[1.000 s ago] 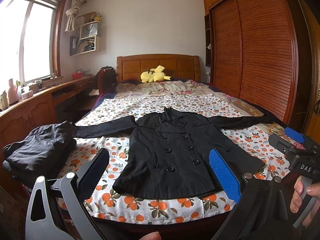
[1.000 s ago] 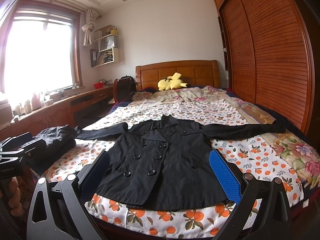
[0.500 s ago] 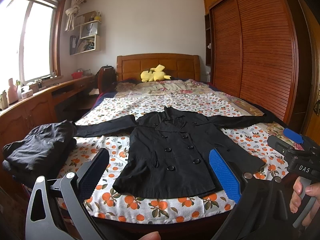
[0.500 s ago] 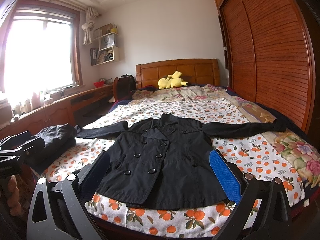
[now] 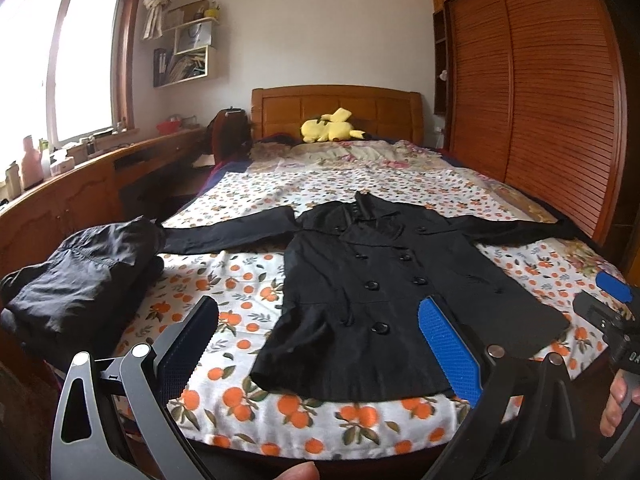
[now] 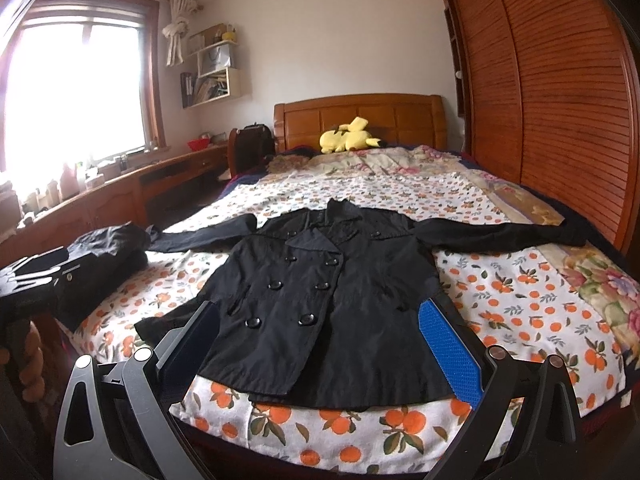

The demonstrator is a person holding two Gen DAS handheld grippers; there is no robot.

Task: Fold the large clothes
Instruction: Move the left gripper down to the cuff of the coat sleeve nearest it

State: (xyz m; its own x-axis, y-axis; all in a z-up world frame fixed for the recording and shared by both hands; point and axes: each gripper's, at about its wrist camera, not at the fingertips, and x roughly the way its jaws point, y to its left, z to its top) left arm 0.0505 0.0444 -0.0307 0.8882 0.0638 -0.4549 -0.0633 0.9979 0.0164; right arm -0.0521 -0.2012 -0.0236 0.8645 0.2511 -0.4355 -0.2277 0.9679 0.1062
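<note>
A black double-breasted coat (image 5: 372,288) lies flat and face up on the bed, sleeves spread out to both sides; it also shows in the right wrist view (image 6: 316,300). My left gripper (image 5: 320,312) is open and empty, held above the foot of the bed before the coat's hem. My right gripper (image 6: 318,312) is open and empty, also before the hem. The right gripper also shows at the right edge of the left wrist view (image 5: 612,300). The left gripper shows at the left edge of the right wrist view (image 6: 36,272).
A pile of dark folded clothes (image 5: 80,276) sits at the bed's left edge. The bed (image 5: 240,280) has an orange-print sheet. A yellow plush toy (image 5: 330,126) lies by the headboard. A wooden desk (image 5: 80,184) runs along the left, a wardrobe (image 5: 540,120) along the right.
Both grippers have moved a little closer to the bed; the coat looks slightly larger. The coat has not moved.
</note>
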